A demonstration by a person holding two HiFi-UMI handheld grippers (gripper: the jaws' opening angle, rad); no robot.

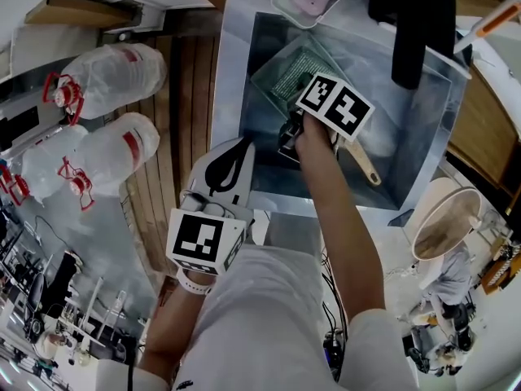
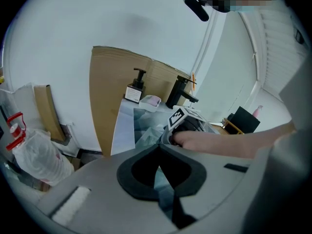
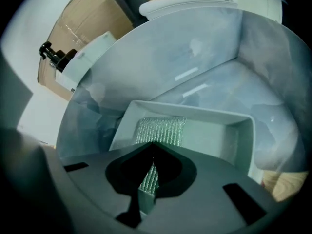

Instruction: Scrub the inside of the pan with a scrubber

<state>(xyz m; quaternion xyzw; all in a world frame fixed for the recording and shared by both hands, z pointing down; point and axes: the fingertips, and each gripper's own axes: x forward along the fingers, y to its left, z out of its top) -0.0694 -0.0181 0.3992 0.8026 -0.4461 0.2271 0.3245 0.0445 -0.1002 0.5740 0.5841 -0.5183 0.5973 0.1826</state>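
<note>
The pan [image 3: 214, 130] lies in the sink [image 1: 234, 80]. The right gripper view cuts off its near edge behind the gripper body. The scrubber [image 3: 162, 129], a green mesh pad, rests on the pan floor by its left wall. The right gripper [image 3: 153, 152] has its jaws closed on the pad's near end. From the head view that grip is hidden under the cube [image 1: 335, 104] and the hand [image 1: 313, 141], and only part of the pan shows. A wooden handle [image 1: 364, 163] pokes from under the arm inside the sink; what it belongs to is hidden. The left gripper [image 2: 159, 150] hangs outside the sink's near left corner, jaws together and empty. Its view barely shows the pan. A black faucet [image 1: 415, 31] stands at the sink's far side.
</note>
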